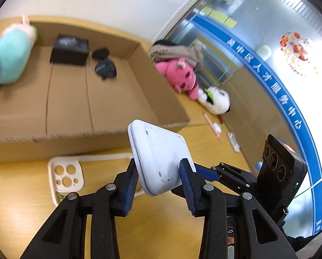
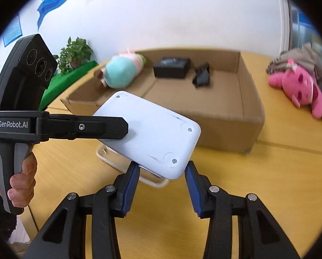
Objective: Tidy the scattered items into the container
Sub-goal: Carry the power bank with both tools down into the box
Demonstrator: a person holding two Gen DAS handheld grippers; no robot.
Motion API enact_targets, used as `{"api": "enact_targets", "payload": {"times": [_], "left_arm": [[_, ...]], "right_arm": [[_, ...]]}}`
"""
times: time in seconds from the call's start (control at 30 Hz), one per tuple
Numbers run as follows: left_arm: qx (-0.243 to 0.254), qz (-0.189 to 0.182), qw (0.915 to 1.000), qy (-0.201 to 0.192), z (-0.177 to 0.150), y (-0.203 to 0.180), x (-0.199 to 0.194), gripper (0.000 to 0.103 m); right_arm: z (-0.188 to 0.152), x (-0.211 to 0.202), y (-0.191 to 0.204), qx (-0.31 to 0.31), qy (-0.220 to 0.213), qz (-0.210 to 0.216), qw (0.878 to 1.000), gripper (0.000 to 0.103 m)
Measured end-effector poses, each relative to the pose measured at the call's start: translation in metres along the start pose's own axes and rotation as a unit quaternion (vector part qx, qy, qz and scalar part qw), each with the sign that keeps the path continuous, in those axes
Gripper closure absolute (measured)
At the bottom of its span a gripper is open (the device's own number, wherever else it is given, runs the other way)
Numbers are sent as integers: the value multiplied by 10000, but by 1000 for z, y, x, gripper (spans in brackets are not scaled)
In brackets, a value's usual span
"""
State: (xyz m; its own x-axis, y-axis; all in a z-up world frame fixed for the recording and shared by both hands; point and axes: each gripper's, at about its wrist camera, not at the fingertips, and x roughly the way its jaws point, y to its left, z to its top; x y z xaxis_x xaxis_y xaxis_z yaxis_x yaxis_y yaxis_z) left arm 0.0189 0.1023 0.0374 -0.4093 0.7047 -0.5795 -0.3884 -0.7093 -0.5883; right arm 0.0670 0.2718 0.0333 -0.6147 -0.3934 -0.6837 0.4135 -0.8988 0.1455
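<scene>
White plastic: flat rounded device (image 1: 161,157), underside up with screw recesses showing, held in the air above the wooden table (image 1: 156,226), tilted.
Left gripper (image 1: 159,172): both blue pads clamped on the device's near short end.
Right gripper (image 2: 162,173): jaws apart around the device's near corner in the right wrist view; contact not confirmed, looks like no grip.
Long axis: runs from the left gripper toward 11 o'clock in the left wrist view, pointing at the box.
Cardboard box (image 1: 173,99): open top, at 11–12 o'clock from the device, its near wall just beyond the device's far end. Left arm is the one carrying.
Next move, my read: carry forward over the near wall, then release.
In box: teal plush (image 1: 12,56), black box (image 1: 70,49), dark small item (image 1: 106,67).
Under device: cream phone case (image 1: 67,176) flat on the table, at 8 o'clock.
Outside box: pink plush (image 1: 182,75) and white plush (image 1: 217,99) at 1 o'clock, grey cloth (image 1: 178,51) behind them.
</scene>
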Motion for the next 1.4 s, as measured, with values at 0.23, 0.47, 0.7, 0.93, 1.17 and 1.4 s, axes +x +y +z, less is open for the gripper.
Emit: {"api": "enact_targets", "payload": {"times": [0.23,0.47,0.7,0.93,1.17,1.4], "left_arm": [[183,-16,9990,-416,30,-8,-36,62],[290,19,9972,-691,60,0,-60,62],[110,9,9974,-714,87,31,-64,62],[-133,222,9976,-637,101,71,-64,62],[-669,505,9954,-460,97,136,-65,62],[-1184,828,9894,-133,90,187,-56,62]], "right_arm": [[43,-15,19,-315,-285,-22,9991,61],[81,-11,32,-532,-418,-21,9977,60],[109,16,36,-517,-239,86,9983,60],[127,61,44,-430,141,390,9982,60],[129,126,66,-262,712,815,9938,60],[125,190,76,253,1518,1198,9808,60]]}}
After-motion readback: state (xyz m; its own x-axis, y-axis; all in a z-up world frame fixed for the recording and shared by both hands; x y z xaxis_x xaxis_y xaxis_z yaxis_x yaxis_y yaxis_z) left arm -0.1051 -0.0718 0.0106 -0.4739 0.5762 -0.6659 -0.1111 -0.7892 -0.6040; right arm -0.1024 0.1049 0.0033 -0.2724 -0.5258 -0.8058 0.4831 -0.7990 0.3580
